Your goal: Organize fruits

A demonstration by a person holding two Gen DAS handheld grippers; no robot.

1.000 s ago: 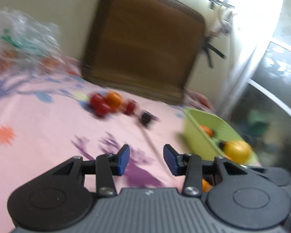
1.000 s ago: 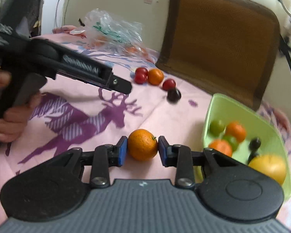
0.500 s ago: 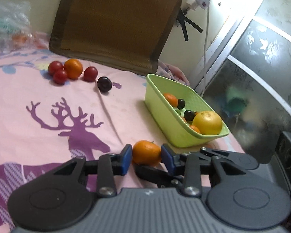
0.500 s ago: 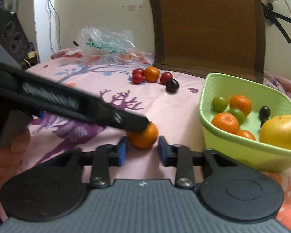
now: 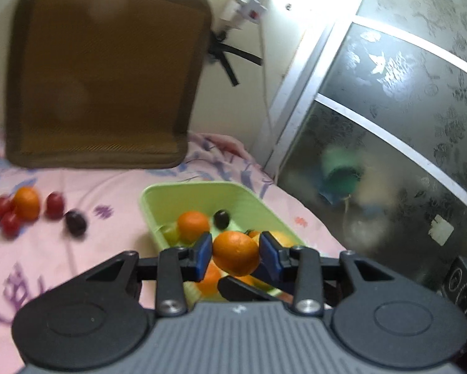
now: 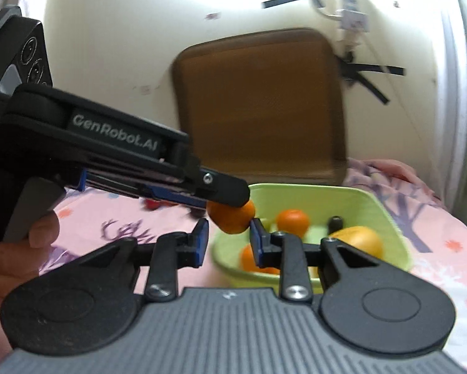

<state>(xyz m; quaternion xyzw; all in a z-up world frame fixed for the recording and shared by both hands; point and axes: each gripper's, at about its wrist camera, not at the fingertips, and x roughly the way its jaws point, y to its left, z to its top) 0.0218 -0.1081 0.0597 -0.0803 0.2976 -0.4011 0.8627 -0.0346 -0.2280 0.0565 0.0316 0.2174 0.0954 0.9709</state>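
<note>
My left gripper (image 5: 235,256) is shut on an orange mandarin (image 5: 235,252) and holds it in the air over the near end of the green basket (image 5: 246,196). In the right wrist view the left gripper (image 6: 230,201) reaches in from the left with the mandarin (image 6: 231,217) at its tip, above the basket's (image 6: 386,215) left rim. My right gripper (image 6: 228,241) is open and empty just below and in front of that mandarin. The basket holds several oranges (image 5: 193,225), a dark plum (image 5: 221,218) and a large yellow fruit (image 6: 358,240).
On the pink deer-print cloth (image 5: 77,265), left of the basket, lie red fruits (image 5: 10,222), an orange (image 5: 26,203) and a dark plum (image 5: 76,222). A brown cushion (image 5: 105,78) leans on the back wall. A glass cabinet door (image 5: 389,124) stands at the right.
My left gripper closed on the mandarin, lifted it off the cloth and carried it right, over the basket. My right gripper let it go and stays open below it.
</note>
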